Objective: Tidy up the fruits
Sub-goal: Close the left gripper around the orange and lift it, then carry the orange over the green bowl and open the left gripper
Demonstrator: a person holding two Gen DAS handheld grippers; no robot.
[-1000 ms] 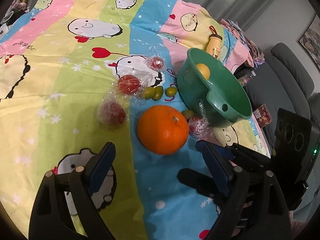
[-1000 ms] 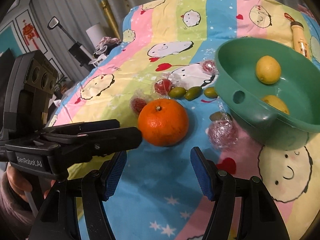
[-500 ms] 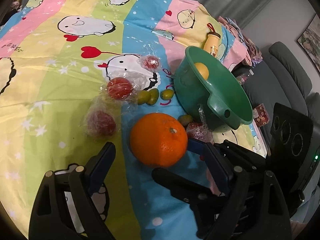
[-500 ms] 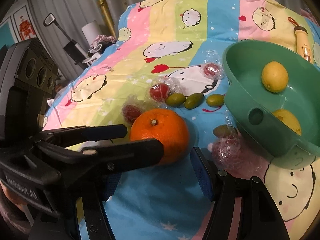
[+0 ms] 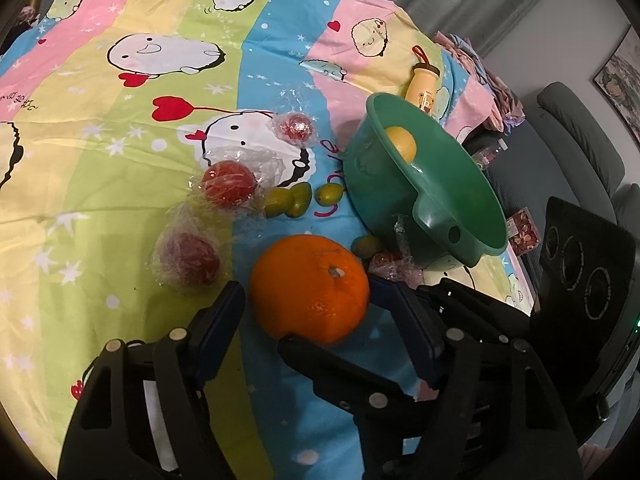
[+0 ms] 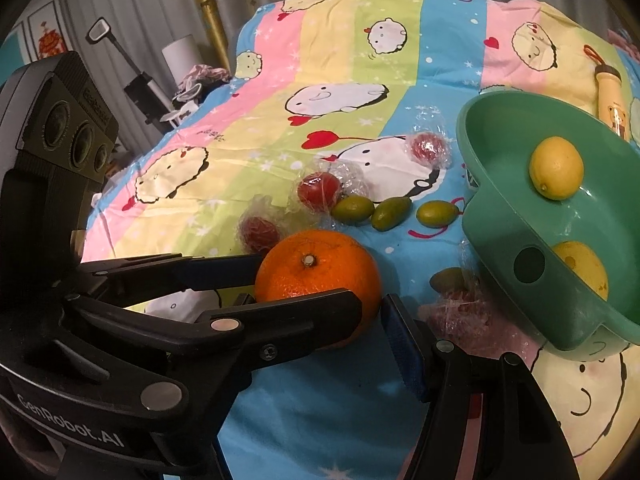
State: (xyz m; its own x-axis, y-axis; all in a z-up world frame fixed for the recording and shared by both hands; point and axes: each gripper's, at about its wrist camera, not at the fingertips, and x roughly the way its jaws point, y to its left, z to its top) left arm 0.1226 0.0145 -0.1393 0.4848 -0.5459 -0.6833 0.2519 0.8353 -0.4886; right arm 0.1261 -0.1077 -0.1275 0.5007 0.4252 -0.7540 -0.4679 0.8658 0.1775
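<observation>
A large orange [image 5: 308,288] [image 6: 316,268] lies on the colourful cartoon bedsheet. My left gripper [image 5: 308,288] straddles it with jaws closing; a thin gap still shows beside the left pad. In the right wrist view its black fingers [image 6: 280,320] reach in from the left around the orange. My right gripper [image 6: 316,344] stands open just behind the orange, holding nothing, its left finger hidden. The tilted green bowl [image 5: 380,184] [image 6: 500,216] holds two lemons [image 6: 556,168]. Plastic-wrapped red fruits [image 5: 228,184] and small green fruits [image 5: 288,200] lie scattered.
A yellow bottle [image 5: 424,84] lies behind the bowl. One wrapped red fruit [image 6: 460,312] and a green fruit [image 6: 448,278] sit against the bowl's near side. A grey sofa [image 5: 568,120] stands beyond the bed's right edge.
My left gripper has come forward until the orange sits between its fingers, and its jaws have narrowed. The right gripper edged slightly closer to the orange, its opening unchanged.
</observation>
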